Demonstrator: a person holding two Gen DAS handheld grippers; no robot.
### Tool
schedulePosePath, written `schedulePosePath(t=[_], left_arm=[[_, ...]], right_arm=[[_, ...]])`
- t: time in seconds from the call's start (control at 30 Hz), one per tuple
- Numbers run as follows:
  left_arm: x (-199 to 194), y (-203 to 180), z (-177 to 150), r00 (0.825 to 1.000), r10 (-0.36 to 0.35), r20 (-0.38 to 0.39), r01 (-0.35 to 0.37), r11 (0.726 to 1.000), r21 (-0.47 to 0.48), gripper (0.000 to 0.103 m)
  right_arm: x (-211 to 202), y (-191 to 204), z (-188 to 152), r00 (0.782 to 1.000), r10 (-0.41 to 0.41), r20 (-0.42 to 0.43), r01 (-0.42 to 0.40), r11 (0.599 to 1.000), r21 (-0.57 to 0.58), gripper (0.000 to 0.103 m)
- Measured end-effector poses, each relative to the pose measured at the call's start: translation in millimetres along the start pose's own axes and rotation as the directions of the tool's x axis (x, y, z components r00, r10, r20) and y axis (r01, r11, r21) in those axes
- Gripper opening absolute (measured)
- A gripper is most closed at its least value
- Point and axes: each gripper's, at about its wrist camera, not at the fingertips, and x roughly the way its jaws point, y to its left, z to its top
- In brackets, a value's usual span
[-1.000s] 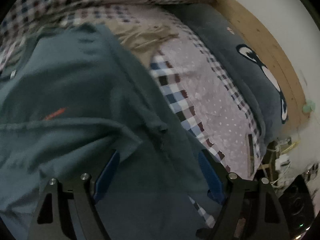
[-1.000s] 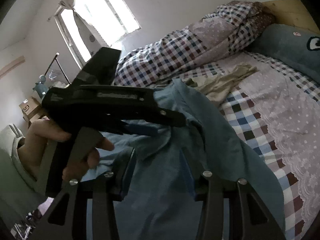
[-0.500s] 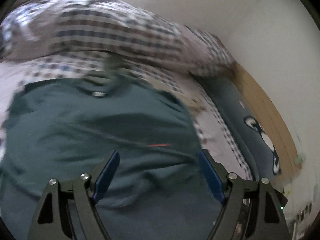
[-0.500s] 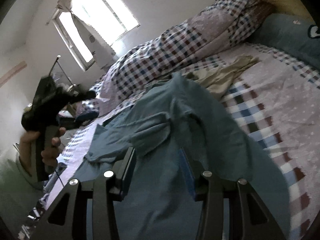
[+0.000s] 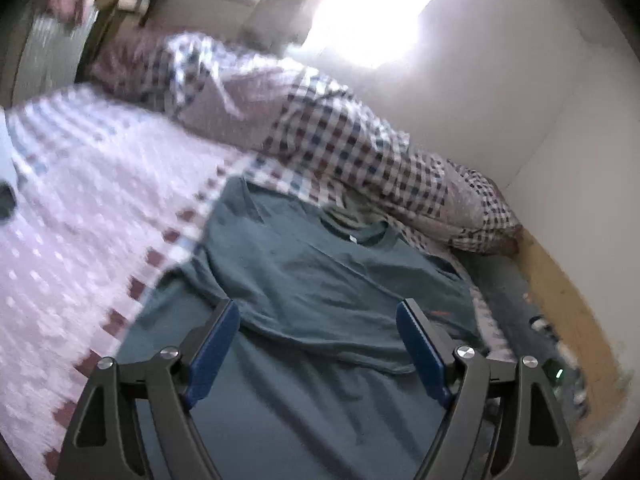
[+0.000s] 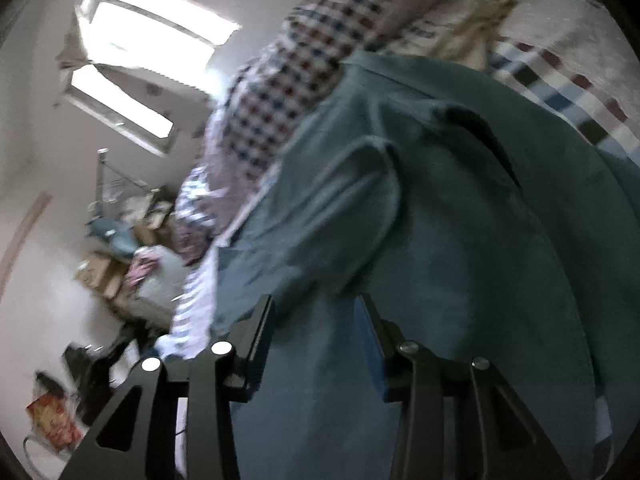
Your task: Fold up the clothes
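A teal T-shirt (image 5: pixel 320 280) lies spread on the bed, its collar toward the far quilt and a fold creasing its middle. My left gripper (image 5: pixel 318 328) is open and empty above the shirt's lower half. In the right wrist view the same T-shirt (image 6: pixel 440 220) fills the frame, with a sleeve folded over its body. My right gripper (image 6: pixel 316 320) hovers low over the shirt with its jaws partly apart. No cloth shows between them.
A checked quilt (image 5: pixel 340 136) is bunched along the far side of the bed. The dotted pink bedsheet (image 5: pixel 80 240) lies to the left. A beige garment (image 6: pixel 468 36) lies beyond the shirt. A wooden headboard (image 5: pixel 568 304) is at right, and floor clutter (image 6: pixel 120 272) is beside the bed.
My left gripper has swung away from beside the right gripper and now faces the shirt from its hem. The right view has tilted and moved closer to the shirt.
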Motion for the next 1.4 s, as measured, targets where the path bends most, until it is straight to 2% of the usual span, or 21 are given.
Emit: schedulePosePath(t=[0.07, 0.1, 0.2, 0.27, 0.37, 0.43, 0.47, 0.5, 0.7, 0.9, 1.1, 1.23, 1.33, 1.37, 1.4], left_arm=[[1, -5, -4, 0.999, 0.028, 0.030, -0.030, 0.997, 0.066, 0.087], [7, -10, -5, 0.998, 0.052, 0.021, -0.054, 0.994, 0.099, 0.087], [43, -24, -11, 0.991, 0.106, -0.076, -0.092, 0.981, 0.173, 0.087], [57, -27, -18, 0.991, 0.103, -0.088, -0.086, 0.980, 0.182, 0.087], [73, -22, -25, 0.990, 0.087, -0.113, -0.070, 0.987, 0.145, 0.087], [79, -18, -26, 0.989, 0.081, -0.127, -0.064, 0.990, 0.128, 0.087], [79, -17, -27, 0.988, 0.085, -0.126, -0.070, 0.990, 0.124, 0.087], [80, -15, -27, 0.988, 0.090, -0.125, -0.075, 0.990, 0.121, 0.087], [86, 7, -21, 0.984, 0.112, -0.137, -0.105, 0.993, 0.060, 0.087], [82, 24, -15, 0.985, 0.105, -0.136, -0.106, 0.994, -0.001, 0.087], [80, 48, -8, 0.986, 0.073, -0.153, -0.089, 0.991, -0.102, 0.087], [82, 63, -7, 0.984, 0.028, -0.174, -0.060, 0.981, -0.185, 0.087], [84, 67, -7, 0.984, 0.016, -0.179, -0.054, 0.977, -0.208, 0.087], [84, 68, -7, 0.983, 0.016, -0.180, -0.054, 0.977, -0.208, 0.087], [84, 68, -7, 0.983, 0.015, -0.181, -0.053, 0.977, -0.208, 0.087]], right_arm=[[7, 0, 2, 0.999, -0.041, 0.006, 0.041, 0.999, 0.000, 0.032], [10, 3, 4, 0.998, -0.061, 0.006, 0.061, 0.998, -0.011, 0.029], [20, 11, 8, 0.996, -0.084, 0.015, 0.085, 0.996, -0.035, 0.028], [28, 15, 10, 0.995, -0.101, 0.018, 0.102, 0.994, -0.040, 0.028], [44, 18, 10, 0.990, -0.140, 0.001, 0.140, 0.990, -0.035, 0.028], [50, 21, 10, 0.986, -0.165, -0.001, 0.164, 0.985, -0.050, 0.021], [53, 22, 9, 0.984, -0.177, 0.001, 0.176, 0.982, -0.061, 0.009], [53, 23, 9, 0.982, -0.191, 0.005, 0.190, 0.979, -0.074, 0.003], [20, 19, 13, 0.971, -0.239, 0.025, 0.241, 0.963, -0.123, 0.003], [-17, 8, 17, 0.933, -0.359, 0.035, 0.360, 0.917, -0.174, 0.002], [-28, 4, 15, 0.885, -0.465, 0.010, 0.456, 0.864, -0.214, 0.005], [-35, 18, 19, 0.879, -0.473, 0.053, 0.468, 0.841, -0.272, 0.006], [-35, 37, 29, 0.872, -0.475, 0.116, 0.484, 0.804, -0.345, 0.015], [-33, 43, 33, 0.868, -0.478, 0.135, 0.492, 0.788, -0.370, 0.023], [-29, 48, 37, 0.861, -0.485, 0.152, 0.502, 0.769, -0.396, 0.026]])
